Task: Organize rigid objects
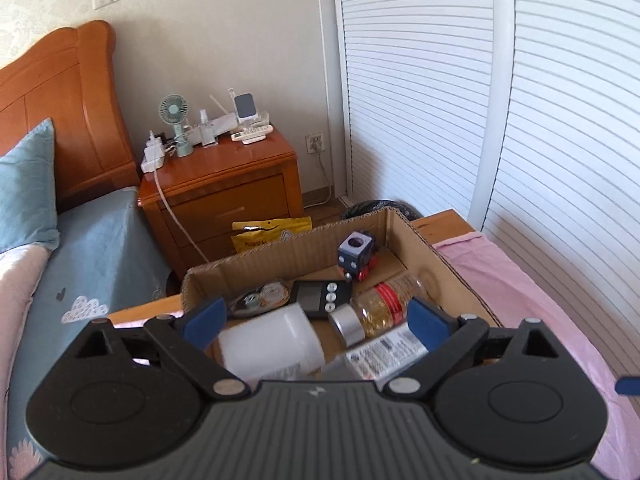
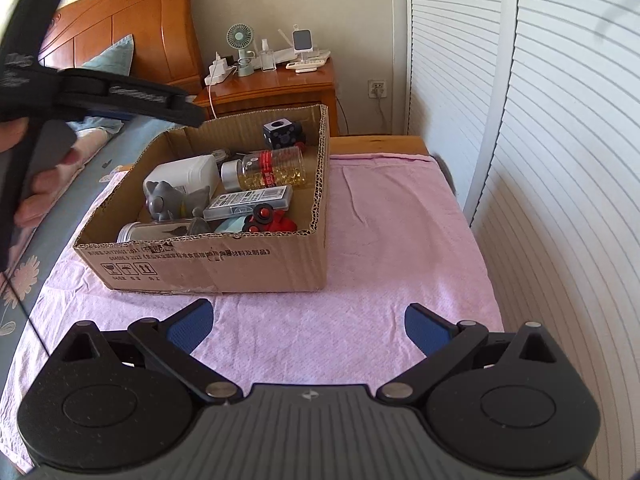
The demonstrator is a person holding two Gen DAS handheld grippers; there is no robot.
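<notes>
Cardboard box [image 2: 224, 268] at pink towel [image 2: 392, 216] left edge holds white bottle [image 2: 186, 176], capsule jar [image 2: 272, 168], grey toy [image 2: 172, 200]; print unreadable. Left gripper [image 1: 316, 320], right gripper [image 2: 308, 324]: jaws spread, empty.

One cardboard box [image 2: 208, 264], two bottles [image 2: 276, 168], two grippers [image 2: 308, 326]

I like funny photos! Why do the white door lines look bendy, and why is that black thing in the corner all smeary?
Both views use fisheye lenses, so the straight slats curve near the edges and the corners go dark. In the right wrist view the left hand-held gripper sits very close to the lens, so it looks smeared. In the left wrist view the white bottle is soft.
</notes>
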